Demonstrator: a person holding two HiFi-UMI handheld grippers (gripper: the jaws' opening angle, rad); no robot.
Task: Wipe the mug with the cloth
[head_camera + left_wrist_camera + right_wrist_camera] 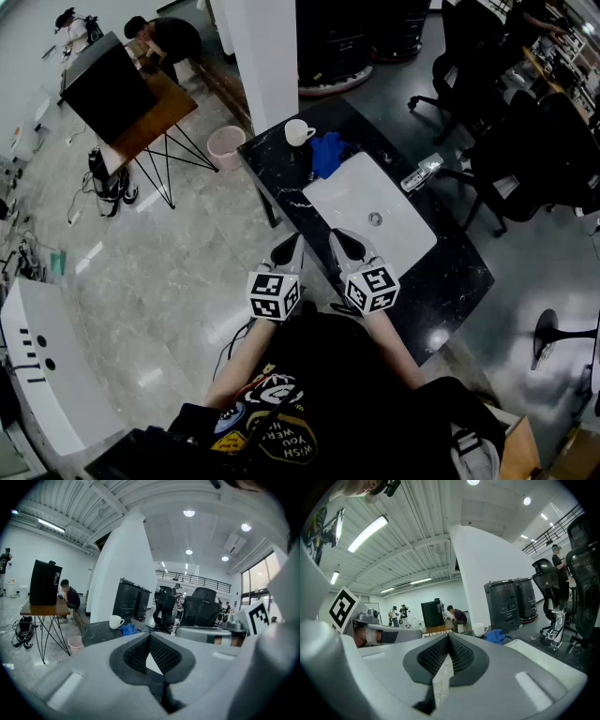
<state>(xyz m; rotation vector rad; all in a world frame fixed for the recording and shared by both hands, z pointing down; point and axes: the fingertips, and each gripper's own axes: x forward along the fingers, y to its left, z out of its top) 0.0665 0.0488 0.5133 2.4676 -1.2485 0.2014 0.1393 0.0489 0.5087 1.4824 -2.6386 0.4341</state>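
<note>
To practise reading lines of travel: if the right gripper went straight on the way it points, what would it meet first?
Probably the white mug: the right gripper, jaws shut, aims over a corner of the sink toward it, the blue cloth just right of that line. Its height is unclear.

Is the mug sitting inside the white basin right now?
No, the mug stands on the dark tabletop beyond the basin, beside the blue cloth.

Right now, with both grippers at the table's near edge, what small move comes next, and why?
Probably reach the right gripper forward over the sink toward the blue cloth. It and the left gripper are shut and empty, and the cloth lies untouched beside the mug at the far end of the table.
</note>
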